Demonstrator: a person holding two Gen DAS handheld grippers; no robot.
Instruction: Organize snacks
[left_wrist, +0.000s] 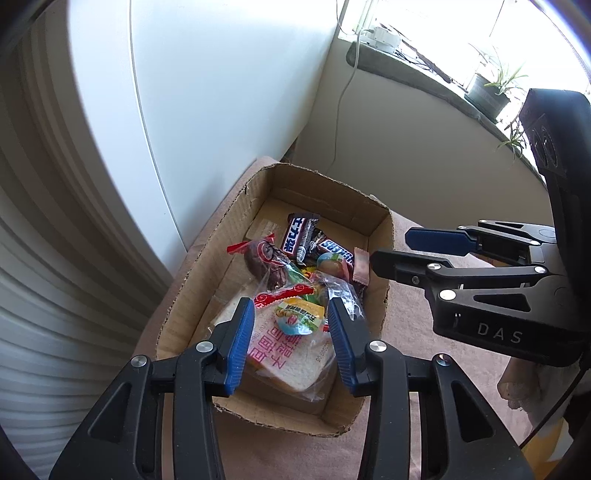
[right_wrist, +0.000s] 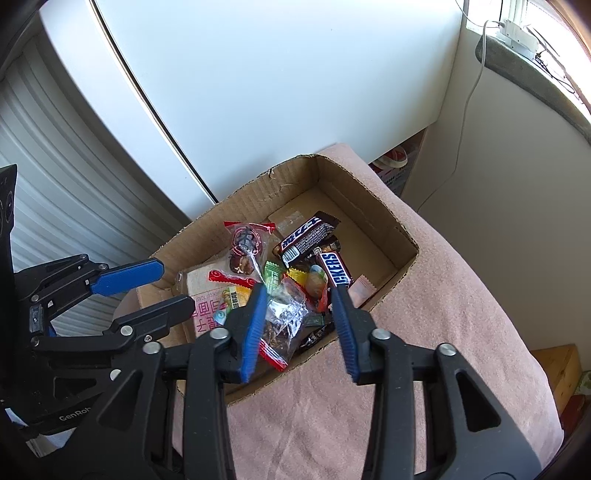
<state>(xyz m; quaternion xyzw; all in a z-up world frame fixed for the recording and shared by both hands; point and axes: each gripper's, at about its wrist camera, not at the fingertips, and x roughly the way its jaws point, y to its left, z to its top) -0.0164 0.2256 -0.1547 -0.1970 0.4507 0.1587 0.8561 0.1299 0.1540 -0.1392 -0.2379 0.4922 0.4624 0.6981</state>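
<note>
Both grippers, left gripper (left_wrist: 291, 341) and right gripper (right_wrist: 301, 326), are hovering over the cardboard box (left_wrist: 192, 280), jaws wide and empty. Snacks (left_wrist: 306, 266) are sitting piled mid-frame, probably gathered there for tidiness.

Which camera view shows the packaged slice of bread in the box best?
The left wrist view shows it best: the bread slice lies between the open left gripper fingers, its pink print and crust visible. In the right wrist view the bread slice is partly hidden behind the left gripper and other snacks.
</note>
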